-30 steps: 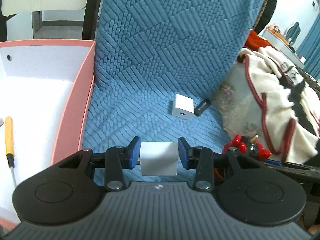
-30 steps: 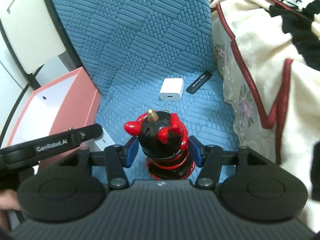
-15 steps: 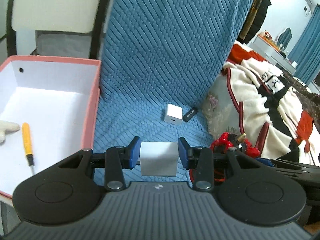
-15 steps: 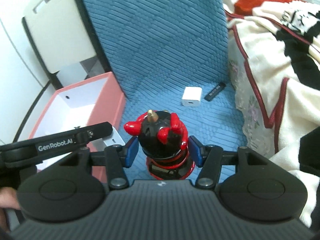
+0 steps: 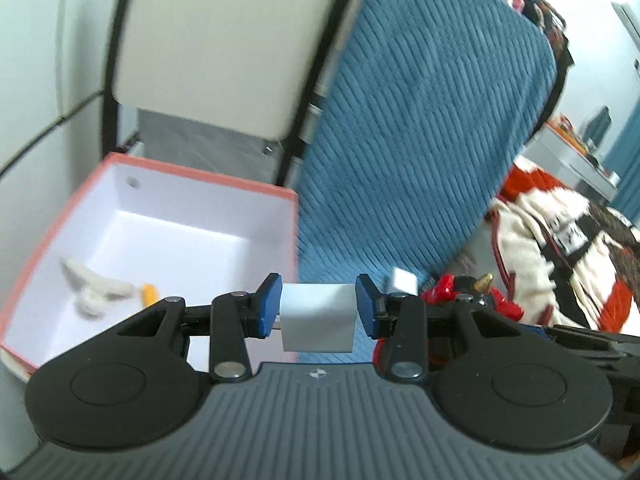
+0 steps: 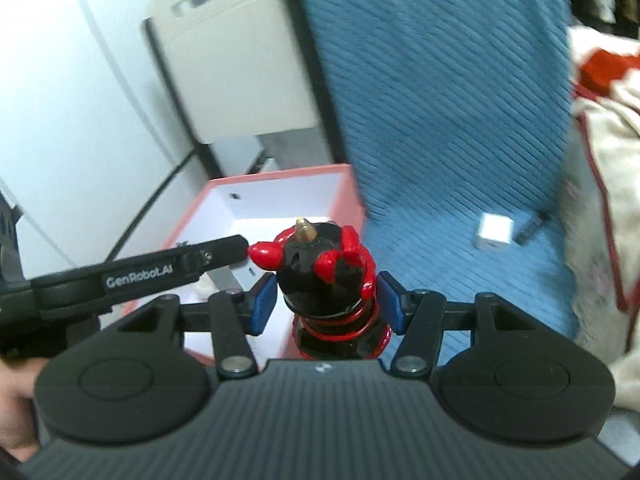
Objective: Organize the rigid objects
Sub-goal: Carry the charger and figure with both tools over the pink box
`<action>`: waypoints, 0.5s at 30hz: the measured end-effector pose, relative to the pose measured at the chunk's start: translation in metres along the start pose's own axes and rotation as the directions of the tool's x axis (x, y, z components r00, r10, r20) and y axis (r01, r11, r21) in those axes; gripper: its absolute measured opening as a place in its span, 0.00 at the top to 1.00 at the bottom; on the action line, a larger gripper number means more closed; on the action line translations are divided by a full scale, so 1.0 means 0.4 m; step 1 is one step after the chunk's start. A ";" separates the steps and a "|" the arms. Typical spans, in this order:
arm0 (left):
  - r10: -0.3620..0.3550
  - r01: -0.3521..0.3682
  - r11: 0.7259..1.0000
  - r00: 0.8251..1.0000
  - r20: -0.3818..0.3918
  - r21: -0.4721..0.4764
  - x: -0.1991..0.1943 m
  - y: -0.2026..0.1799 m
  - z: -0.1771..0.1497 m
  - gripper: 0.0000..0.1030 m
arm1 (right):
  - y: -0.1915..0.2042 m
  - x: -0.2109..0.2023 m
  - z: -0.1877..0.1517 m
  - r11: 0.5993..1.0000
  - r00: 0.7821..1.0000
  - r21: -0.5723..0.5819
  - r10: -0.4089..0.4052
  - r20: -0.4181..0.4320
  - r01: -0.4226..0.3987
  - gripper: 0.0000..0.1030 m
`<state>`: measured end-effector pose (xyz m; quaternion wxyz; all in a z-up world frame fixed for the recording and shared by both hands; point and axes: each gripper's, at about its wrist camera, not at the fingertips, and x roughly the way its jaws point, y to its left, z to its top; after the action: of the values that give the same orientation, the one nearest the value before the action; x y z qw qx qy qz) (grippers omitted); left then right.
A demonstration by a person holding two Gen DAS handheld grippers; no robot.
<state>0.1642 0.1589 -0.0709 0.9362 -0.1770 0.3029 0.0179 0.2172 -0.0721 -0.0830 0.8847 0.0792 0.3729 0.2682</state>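
Left wrist view: left hand-held gripper (image 5: 319,309) clamps a white block (image 5: 318,318); right hand-held gripper (image 6: 326,303) clamps a red-black figurine (image 6: 326,280). Carry both level over the pink box (image 5: 294,216), ahead-left, before letting go.

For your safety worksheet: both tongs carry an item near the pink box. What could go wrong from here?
1. The red and black figure is rounded, so the right tongs might let it slip.
2. The left tongs reach close beside that figure; they may collide over the pink box.
3. The white block could land on the items already inside.
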 end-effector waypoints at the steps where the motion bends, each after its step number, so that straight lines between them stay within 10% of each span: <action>1: 0.012 -0.012 1.000 1.000 0.010 -0.006 -0.015 0.019 0.009 0.55 | 0.023 0.007 0.005 1.000 1.000 -0.015 0.017 -0.001 -0.017 0.44; 15: 0.157 -0.163 0.978 0.986 -0.059 -0.127 0.026 0.335 0.014 0.55 | 0.219 0.270 0.009 0.990 0.980 -0.085 0.094 -0.175 -0.111 0.44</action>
<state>0.1571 0.2854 -0.1156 0.9104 -0.2136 0.3372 0.1087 0.2458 0.0595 -0.1174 0.8373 0.0330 0.4296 0.3366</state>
